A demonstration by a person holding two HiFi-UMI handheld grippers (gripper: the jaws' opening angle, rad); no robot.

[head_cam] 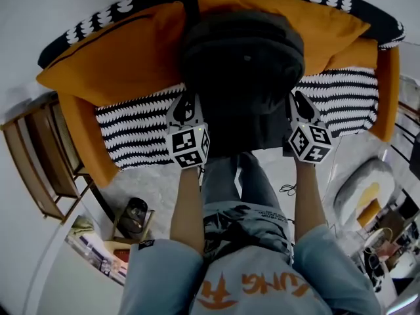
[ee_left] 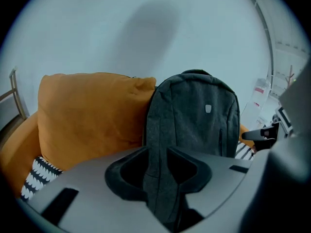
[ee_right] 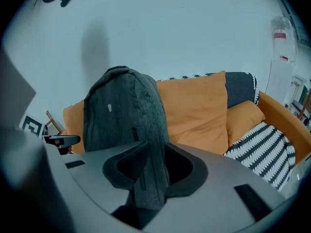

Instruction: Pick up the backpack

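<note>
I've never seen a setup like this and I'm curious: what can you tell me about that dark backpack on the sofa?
The backpack is dark grey, of felt-like cloth, with a rounded top, a small pale tag high on its front and a vertical zip line near one side. It stands upright on the black-and-white sofa seat, its back against the orange cushions. The left gripper and right gripper each have jaws apart around one side edge.

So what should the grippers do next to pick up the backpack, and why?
Probably squeeze both shut. The left gripper and right gripper each have open jaws around a side edge of the grey backpack, which stands on the sofa against the orange cushion, not yet lifted.
</note>
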